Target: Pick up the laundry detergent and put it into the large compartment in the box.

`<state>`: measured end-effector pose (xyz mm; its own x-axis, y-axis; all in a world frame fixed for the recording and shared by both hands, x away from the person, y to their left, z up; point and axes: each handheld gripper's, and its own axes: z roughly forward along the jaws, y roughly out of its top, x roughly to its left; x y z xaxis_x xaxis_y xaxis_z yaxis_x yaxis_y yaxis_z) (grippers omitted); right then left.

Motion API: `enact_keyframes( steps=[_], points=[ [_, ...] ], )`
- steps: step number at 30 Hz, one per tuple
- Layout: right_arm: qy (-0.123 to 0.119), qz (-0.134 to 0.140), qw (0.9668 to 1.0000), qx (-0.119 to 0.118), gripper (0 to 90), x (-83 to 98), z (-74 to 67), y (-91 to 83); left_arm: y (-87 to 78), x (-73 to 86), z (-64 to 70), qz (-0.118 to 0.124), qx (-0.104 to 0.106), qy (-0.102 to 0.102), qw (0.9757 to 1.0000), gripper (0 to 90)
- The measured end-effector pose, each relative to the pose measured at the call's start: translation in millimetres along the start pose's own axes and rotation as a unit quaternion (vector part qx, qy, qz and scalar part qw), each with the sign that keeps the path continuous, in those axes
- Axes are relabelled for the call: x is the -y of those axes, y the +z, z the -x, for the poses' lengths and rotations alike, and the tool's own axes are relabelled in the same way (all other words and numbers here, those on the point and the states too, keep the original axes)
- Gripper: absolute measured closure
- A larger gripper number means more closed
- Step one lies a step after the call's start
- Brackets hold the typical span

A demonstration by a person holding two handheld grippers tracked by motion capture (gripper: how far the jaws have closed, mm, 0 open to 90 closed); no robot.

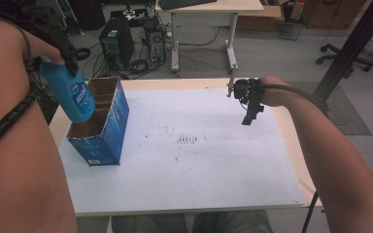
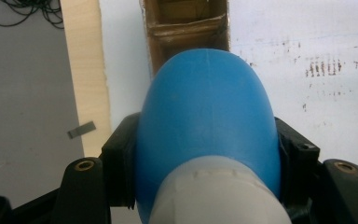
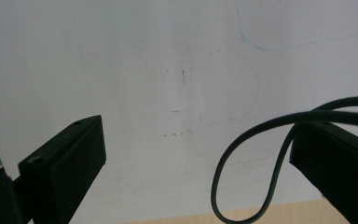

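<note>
From the high view, the left tool (image 1: 67, 62) comes in at the upper left, clamped on the neck end of a blue bottle (image 1: 73, 94), and the bottle hangs tilted, base down, right over the open top of the blue cardboard box (image 1: 110, 127). The bottle's bottom sits at the rim of the box, over the box's middle section; whether it touches the cardboard cannot be told from here. The box stands upright at the left edge of the white tabletop (image 1: 189, 170). Over on the far right side, the right tool (image 1: 250, 104) hovers above the tabletop, pointing down, well apart from box and bottle, with nothing in it.

Left gripper view now: the bottle (image 2: 207, 121) bulges up between the black jaws, blue body with a pale cap end nearest the camera, both jaws pressed against its sides. Just past its rounded base, the brown inside of the box (image 2: 186, 28) shows, with a cardboard divider across it. White tabletop (image 2: 317, 37) lies to the right.

Right gripper view: the two black jaws stand wide apart and empty over the bare white tabletop (image 3: 144, 70), and the tool's own cable (image 3: 256, 140) loops in front of the right jaw.
</note>
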<state>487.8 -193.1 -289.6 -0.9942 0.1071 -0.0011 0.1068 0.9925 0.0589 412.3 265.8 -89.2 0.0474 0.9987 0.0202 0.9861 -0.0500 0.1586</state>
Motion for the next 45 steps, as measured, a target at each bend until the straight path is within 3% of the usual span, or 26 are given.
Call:
enact_keyframes(
  steps=[14, 24, 45],
  points=[
    [0.000, 0.001, 0.9999, -0.010, 3.1, -5.0, 0.9, 13.7, 46.0, -4.4, -3.7, -0.012, 0.009, 0.006, 0.9999, 37.8],
    [-0.003, 0.003, 0.9999, -0.012, 3.1, -6.7, 1.8, 17.4, 67.9, -5.6, -6.0, -0.018, 0.012, 0.004, 0.9998, 37.8],
    [0.000, -0.003, 1.0000, -0.002, 3.1, -3.8, 5.4, 1.6, 112.6, -6.9, -8.7, -0.032, 0.009, 0.004, 0.9994, 37.8]
  ],
)
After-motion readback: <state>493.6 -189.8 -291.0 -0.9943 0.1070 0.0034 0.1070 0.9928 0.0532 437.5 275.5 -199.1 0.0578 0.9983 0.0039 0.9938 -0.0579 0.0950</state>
